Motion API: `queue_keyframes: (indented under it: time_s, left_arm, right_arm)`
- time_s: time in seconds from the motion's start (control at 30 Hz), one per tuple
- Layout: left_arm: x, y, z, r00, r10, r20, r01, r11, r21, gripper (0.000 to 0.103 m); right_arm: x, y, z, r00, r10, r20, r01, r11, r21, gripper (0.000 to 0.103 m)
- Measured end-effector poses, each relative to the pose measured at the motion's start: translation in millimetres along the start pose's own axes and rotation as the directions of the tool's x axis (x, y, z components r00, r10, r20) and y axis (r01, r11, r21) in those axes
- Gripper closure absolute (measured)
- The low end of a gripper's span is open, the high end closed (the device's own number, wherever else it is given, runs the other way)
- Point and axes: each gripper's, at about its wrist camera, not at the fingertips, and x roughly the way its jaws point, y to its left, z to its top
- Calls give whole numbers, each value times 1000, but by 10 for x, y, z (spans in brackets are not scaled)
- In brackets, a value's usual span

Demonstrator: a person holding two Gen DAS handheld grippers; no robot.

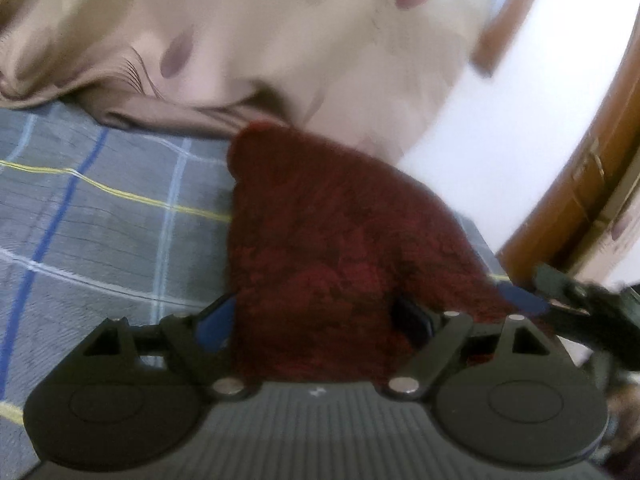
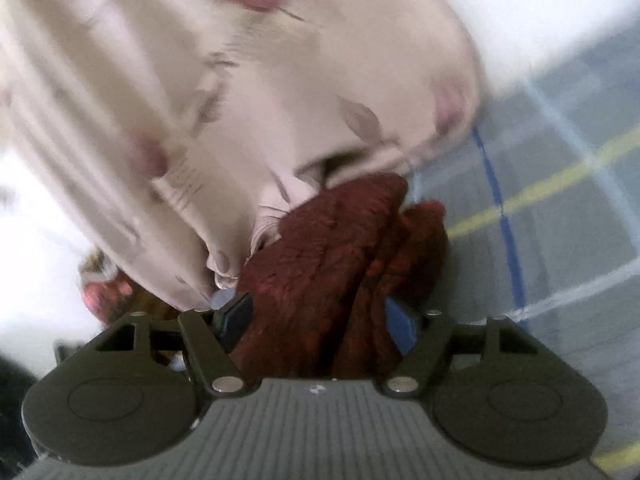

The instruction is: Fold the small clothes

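Note:
A dark red fuzzy garment (image 1: pixel 320 248) is bunched and held up over the grey checked bedsheet (image 1: pixel 100 216). My left gripper (image 1: pixel 316 324) is shut on its near edge, and the cloth fills the whole gap between the blue pads. In the right wrist view the same red garment (image 2: pixel 320 264) hangs in thick folds, with my right gripper (image 2: pixel 320 320) shut on them. One dark finger (image 1: pixel 560 288) of the right gripper shows at the right edge of the left wrist view, with its blue pad against the garment's corner.
A beige flower-patterned cloth (image 1: pixel 260 40) lies heaped on the bed just behind the garment, also seen as the pale patterned cloth (image 2: pixel 200 100). A wooden door frame (image 1: pixel 580 184) and a white wall stand to the right. The checked sheet (image 2: pixel 560 200) stretches away to the right.

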Motion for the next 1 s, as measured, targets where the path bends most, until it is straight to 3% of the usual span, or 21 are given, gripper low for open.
queue_keyframes:
  time_s: [0.03,0.13,0.2,0.27,0.37,0.5,0.53,0.6,0.67,0.73,0.83,1.0]
  left_arm:
    - [-42,-29,-17,1000,0,14,0,1000,9,17]
    - [-104,-118,-67,1000,-9,17,8,999,40,17]
    - [-72,-164,-96,1000,-2,3,2,998,59,16]
    - [-66,-194,-122,1000,0,3,-1,998,63,13]
    - [-56,-175,-158,1000,-10,0,10,998,55,11]
    - [-29,-150,-214,1000,-11,-10,12,999,51,11]
    - [-25,-154,-229,1000,-8,-11,9,998,63,11]
    - [-30,-174,-259,1000,3,-16,-1,997,78,11]
    - [-61,-207,-291,1000,13,-16,-12,996,93,11]
    - [-90,-243,-313,1000,15,-15,-14,994,105,11]
    - [-118,-281,-345,999,35,-8,-33,991,130,11]
    - [-132,-369,-381,996,85,4,-84,980,178,11]
  right_arm:
    - [-108,163,-66,1000,14,17,-13,997,-72,33]
    - [-212,543,-239,999,39,-1,-38,974,-222,63]
    - [-244,747,-358,999,-34,40,46,929,-366,64]
    - [-200,823,-389,988,-136,73,154,892,-425,63]
    - [-221,764,-318,997,-78,-4,72,937,-342,63]
    - [-213,689,-440,984,-178,4,170,932,-320,63]
    - [-207,631,-495,982,-191,4,184,935,-304,65]
    - [-106,463,-638,963,-271,-10,256,922,-292,82]
    - [-10,299,-775,944,-330,-26,306,899,-315,83]
    - [20,235,-845,945,-327,5,307,884,-352,84]
    - [-14,150,-776,960,-281,-10,270,930,-252,83]
    - [-151,259,-714,965,-261,27,260,935,-241,70]
